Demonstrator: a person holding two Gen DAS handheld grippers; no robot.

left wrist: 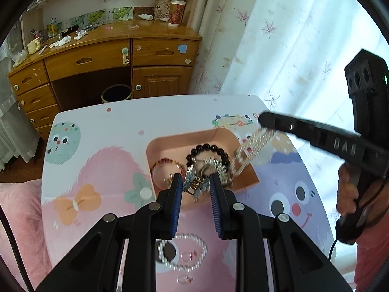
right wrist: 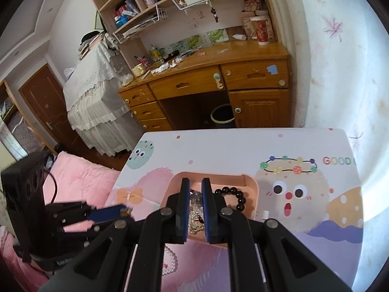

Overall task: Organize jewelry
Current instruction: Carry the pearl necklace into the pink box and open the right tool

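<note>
Left wrist view: right gripper [left wrist: 263,119] pinches a silver chain bracelet [left wrist: 250,149] dangling lengthwise over the pink tray [left wrist: 180,143]'s far-right corner; left gripper [left wrist: 195,182], parted, straddles a blue butterfly clip [left wrist: 195,184] at the near rim.

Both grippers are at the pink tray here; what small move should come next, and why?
Probably open the right gripper: its silver mesh bracelet already dangles over the pink tray, beside the black bead bracelet, so it should drop inside.

Pink tray [left wrist: 170,146] w/ black bead bracelet [left wrist: 207,154], pearl strand [left wrist: 182,251] outside
</note>
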